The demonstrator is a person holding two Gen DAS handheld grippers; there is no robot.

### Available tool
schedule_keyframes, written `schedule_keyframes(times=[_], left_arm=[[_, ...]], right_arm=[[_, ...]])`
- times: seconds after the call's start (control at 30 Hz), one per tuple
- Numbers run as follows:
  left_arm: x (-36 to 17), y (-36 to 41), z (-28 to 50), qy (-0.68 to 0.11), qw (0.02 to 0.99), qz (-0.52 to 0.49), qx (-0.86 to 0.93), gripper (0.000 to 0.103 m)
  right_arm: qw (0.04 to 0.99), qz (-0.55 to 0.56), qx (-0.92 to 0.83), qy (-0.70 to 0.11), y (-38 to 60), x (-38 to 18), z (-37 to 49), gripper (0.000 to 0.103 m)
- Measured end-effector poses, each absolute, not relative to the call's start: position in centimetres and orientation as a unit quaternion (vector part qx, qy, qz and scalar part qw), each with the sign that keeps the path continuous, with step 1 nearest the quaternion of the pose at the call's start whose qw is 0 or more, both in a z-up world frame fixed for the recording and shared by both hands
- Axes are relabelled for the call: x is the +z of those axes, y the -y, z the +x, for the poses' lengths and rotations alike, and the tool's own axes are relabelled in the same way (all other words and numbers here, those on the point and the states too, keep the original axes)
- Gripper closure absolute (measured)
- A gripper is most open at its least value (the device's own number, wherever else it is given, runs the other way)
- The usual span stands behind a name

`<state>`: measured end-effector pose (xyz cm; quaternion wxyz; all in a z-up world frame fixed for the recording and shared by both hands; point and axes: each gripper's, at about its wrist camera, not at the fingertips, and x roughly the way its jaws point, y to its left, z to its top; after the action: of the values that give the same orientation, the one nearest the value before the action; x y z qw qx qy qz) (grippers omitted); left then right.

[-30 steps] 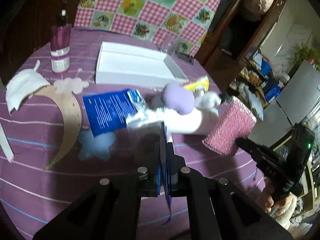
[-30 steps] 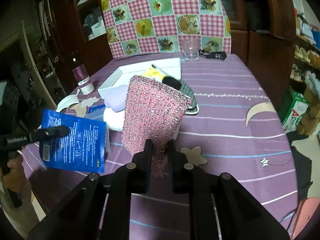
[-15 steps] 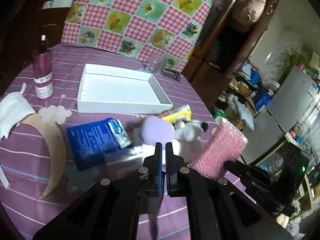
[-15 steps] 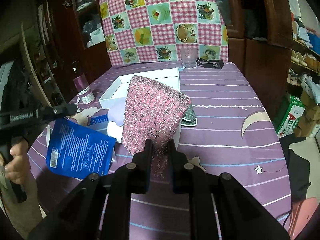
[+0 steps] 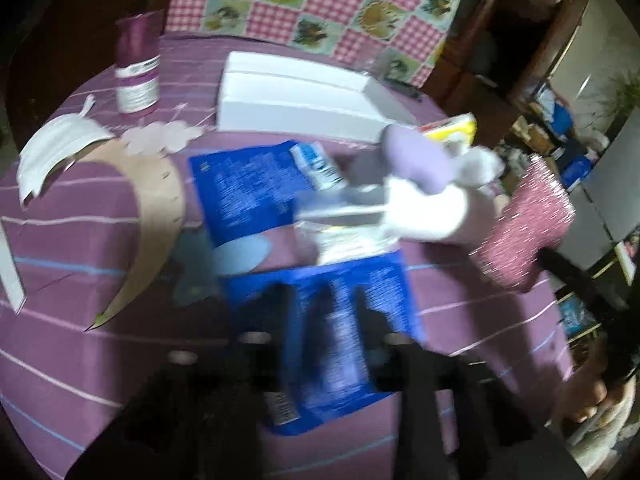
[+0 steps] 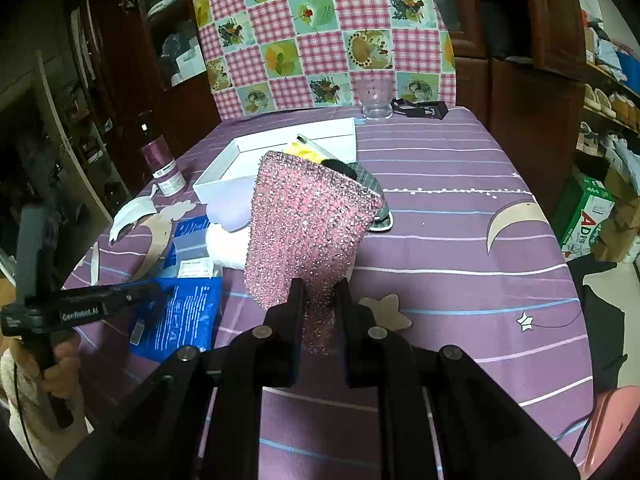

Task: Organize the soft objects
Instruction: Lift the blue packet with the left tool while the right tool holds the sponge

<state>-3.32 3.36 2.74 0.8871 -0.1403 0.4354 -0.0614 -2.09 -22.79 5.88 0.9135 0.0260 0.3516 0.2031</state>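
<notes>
My right gripper point(image 6: 319, 294) is shut on a sparkly pink cloth point(image 6: 308, 232) and holds it upright above the purple tablecloth point(image 6: 460, 240); the cloth also shows at the right of the left wrist view point(image 5: 524, 224). My left gripper point(image 5: 324, 300) is open, its fingers apart over a blue packet point(image 5: 340, 336) that lies flat on the table; it shows in the right wrist view point(image 6: 176, 320) under the left gripper point(image 6: 160, 290). A white and lilac plush toy point(image 5: 424, 192) lies beyond it, beside a second blue packet point(image 5: 248, 192).
A white open box point(image 6: 280, 152) stands at the back. A purple bottle point(image 5: 136, 68), a white face mask point(image 5: 52, 152), a tan crescent cut-out point(image 5: 156, 216), a yellow packet point(image 5: 452, 128) and a glass point(image 6: 376, 96) are around. Star and moon shapes point(image 6: 516, 220) lie right.
My left gripper has come down to the table and opened, letting go of the blue packet, which now lies flat. The right gripper still holds the pink cloth.
</notes>
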Motion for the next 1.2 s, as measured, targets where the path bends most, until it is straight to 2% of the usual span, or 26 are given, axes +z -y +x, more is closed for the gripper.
schedule_keyframes(times=[0.03, 0.07, 0.23, 0.43, 0.63, 0.8, 1.03, 1.1, 1.13, 1.17, 1.2], left_arm=[[2.5, -3.5, -3.6, -0.434, 0.889, -0.136, -0.056, 0.033], [2.2, -3.5, -4.0, -0.428, 0.893, -0.13, -0.047, 0.023], [1.2, -1.9, -3.7, -0.461, 0.883, -0.088, -0.012, 0.021], [0.0, 2.6, -1.9, -0.516, 0.856, -0.037, -0.01, 0.0], [-0.2, 3.3, -0.5, -0.539, 0.841, -0.042, 0.018, 0.0], [-0.4, 3.9, -0.1, -0.546, 0.834, -0.053, 0.061, 0.0], [-0.6, 4.7, -0.6, -0.52, 0.851, -0.041, 0.06, 0.0], [-0.5, 4.6, -1.0, -0.516, 0.854, -0.038, 0.054, 0.005], [-0.3, 4.6, -1.5, -0.512, 0.857, -0.034, 0.049, 0.015], [0.0, 4.7, -1.5, -0.509, 0.859, -0.032, 0.048, 0.03], [0.2, 4.6, -1.6, -0.508, 0.859, -0.032, 0.048, 0.034]], right_arm=[[0.913, 0.025, 0.205, -0.353, 22.7, 5.8, -2.1, 0.087], [0.912, 0.025, 0.205, -0.354, 22.7, 5.7, -2.0, 0.087], [0.905, 0.035, 0.212, -0.368, 22.3, 5.0, -1.8, 0.087], [0.896, 0.014, 0.218, -0.388, 20.4, 3.7, -1.6, 0.087], [0.872, -0.015, 0.227, -0.434, 17.9, 1.3, -0.7, 0.087], [0.85, 0.038, 0.247, -0.465, 18.8, 0.4, 1.0, 0.087], [0.875, 0.052, 0.224, -0.425, 20.8, 1.9, 0.0, 0.087], [0.877, 0.056, 0.226, -0.42, 21.1, 2.3, -0.1, 0.087], [0.877, 0.059, 0.228, -0.418, 21.4, 2.5, -0.2, 0.087], [0.878, 0.06, 0.228, -0.417, 21.5, 2.6, -0.3, 0.087], [0.878, 0.061, 0.228, -0.416, 21.5, 2.6, -0.4, 0.087]])
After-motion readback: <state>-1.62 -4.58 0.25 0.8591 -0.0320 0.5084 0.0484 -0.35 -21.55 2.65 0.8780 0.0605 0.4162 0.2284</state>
